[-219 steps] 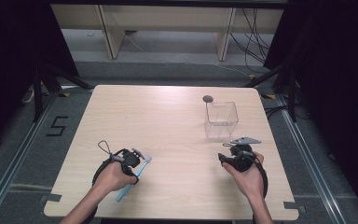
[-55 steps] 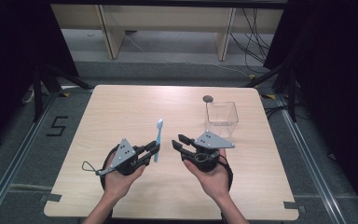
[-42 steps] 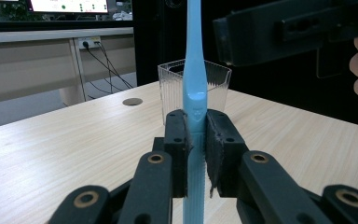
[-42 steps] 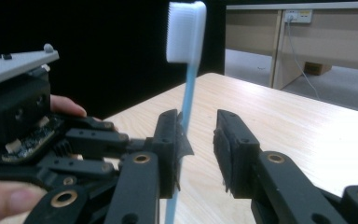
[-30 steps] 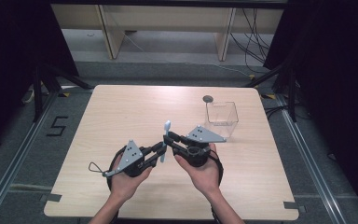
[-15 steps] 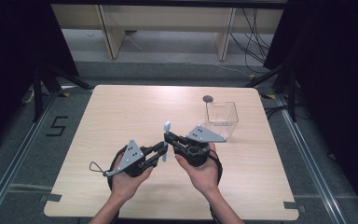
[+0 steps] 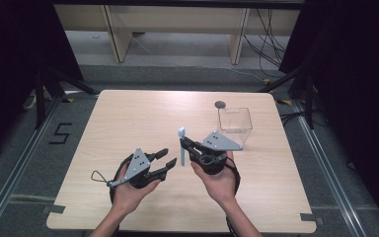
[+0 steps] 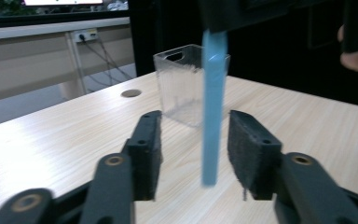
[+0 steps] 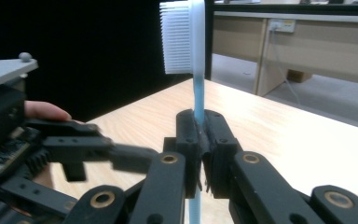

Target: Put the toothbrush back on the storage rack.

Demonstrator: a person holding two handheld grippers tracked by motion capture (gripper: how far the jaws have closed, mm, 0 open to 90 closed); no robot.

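one clear box point(image 7: 235, 126), w/ nothing inside.

Toothbrush point(image 9: 198, 100): light blue plastic handle, white head, white bristles. Gripper jaws black with brass-coloured pivot pins; 2 grey three-cornered top plates point(image 7: 137, 161). Box point(image 7: 235, 124): clear, colourless plastic. Table point(image 7: 128, 113): pale wood grain. Floor mark "5" point(image 7: 61, 133): black.

toothbrush point(image 8: 213, 107) head cut off (top edge), handle blurred
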